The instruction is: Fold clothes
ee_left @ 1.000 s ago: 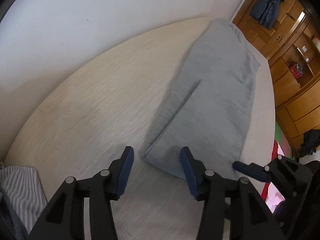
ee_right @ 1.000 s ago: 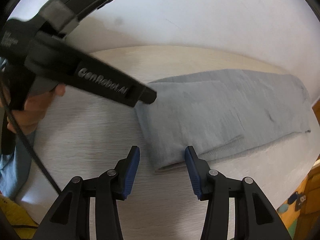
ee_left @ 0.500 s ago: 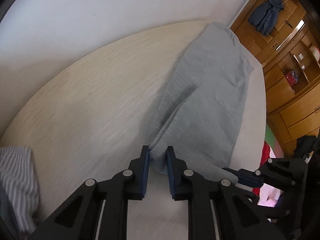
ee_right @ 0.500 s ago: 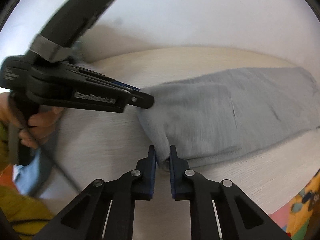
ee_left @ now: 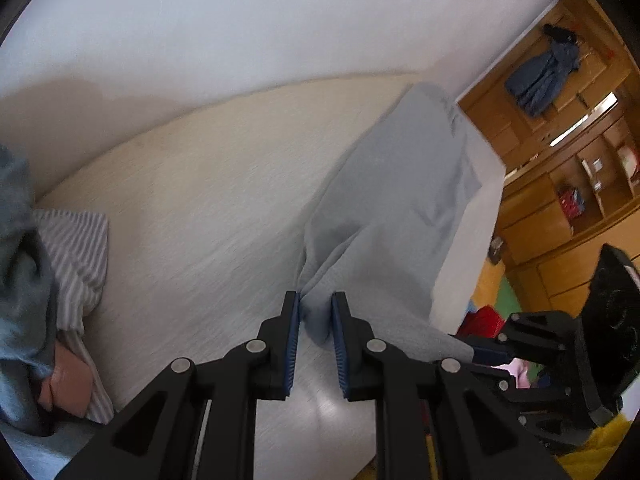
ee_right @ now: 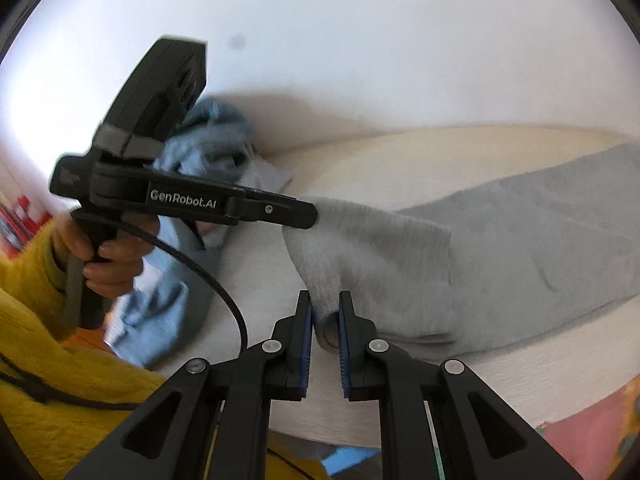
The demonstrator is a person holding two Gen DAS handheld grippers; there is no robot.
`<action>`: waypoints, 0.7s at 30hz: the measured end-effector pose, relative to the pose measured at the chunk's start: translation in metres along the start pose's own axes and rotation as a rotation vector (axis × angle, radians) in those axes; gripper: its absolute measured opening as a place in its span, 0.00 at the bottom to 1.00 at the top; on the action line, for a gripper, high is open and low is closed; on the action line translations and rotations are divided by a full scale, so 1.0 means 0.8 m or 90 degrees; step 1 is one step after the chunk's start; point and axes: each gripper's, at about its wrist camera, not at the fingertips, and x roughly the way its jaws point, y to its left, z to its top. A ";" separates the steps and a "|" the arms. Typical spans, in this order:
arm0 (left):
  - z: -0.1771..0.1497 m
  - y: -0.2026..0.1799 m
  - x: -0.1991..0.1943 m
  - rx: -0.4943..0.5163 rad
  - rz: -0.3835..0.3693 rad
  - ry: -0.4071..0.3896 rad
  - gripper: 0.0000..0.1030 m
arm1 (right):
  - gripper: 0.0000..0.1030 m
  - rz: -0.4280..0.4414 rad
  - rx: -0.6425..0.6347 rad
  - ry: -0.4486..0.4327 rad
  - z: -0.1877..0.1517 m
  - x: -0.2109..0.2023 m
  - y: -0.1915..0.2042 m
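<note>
A grey folded garment [ee_left: 400,208] lies lengthwise on the pale wooden table [ee_left: 192,208], its near end lifted off the surface. My left gripper [ee_left: 315,312] is shut on one near corner of the cloth, which bunches between the blue pads. My right gripper [ee_right: 325,320] is shut on the other near corner of the grey garment [ee_right: 520,248]. In the right wrist view the left gripper [ee_right: 308,216] comes in from the left, held by a hand [ee_right: 108,264], its tip buried in the cloth edge. In the left wrist view the right gripper's black body [ee_left: 560,360] shows at lower right.
A striped cloth [ee_left: 76,248] and a blue-grey garment [ee_left: 20,280] lie at the table's left end; the same blue pile [ee_right: 200,184] shows against the white wall. Wooden cabinets [ee_left: 568,160] with a hanging jacket stand beyond the table's far end. A yellow sleeve [ee_right: 48,340] is near.
Both grippers closed on the near corners of the grey garment, then rose and drew its near end up off the table. The cloth pile at the left came into view.
</note>
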 end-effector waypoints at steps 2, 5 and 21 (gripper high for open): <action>0.011 -0.011 -0.008 0.010 0.000 -0.018 0.13 | 0.12 0.039 0.027 -0.019 0.006 -0.018 -0.024; 0.033 -0.038 0.001 0.028 0.009 -0.034 0.13 | 0.12 0.114 0.099 -0.034 0.014 -0.031 -0.078; 0.076 -0.107 0.012 0.077 -0.002 -0.074 0.16 | 0.12 0.174 0.299 -0.074 -0.003 -0.035 -0.254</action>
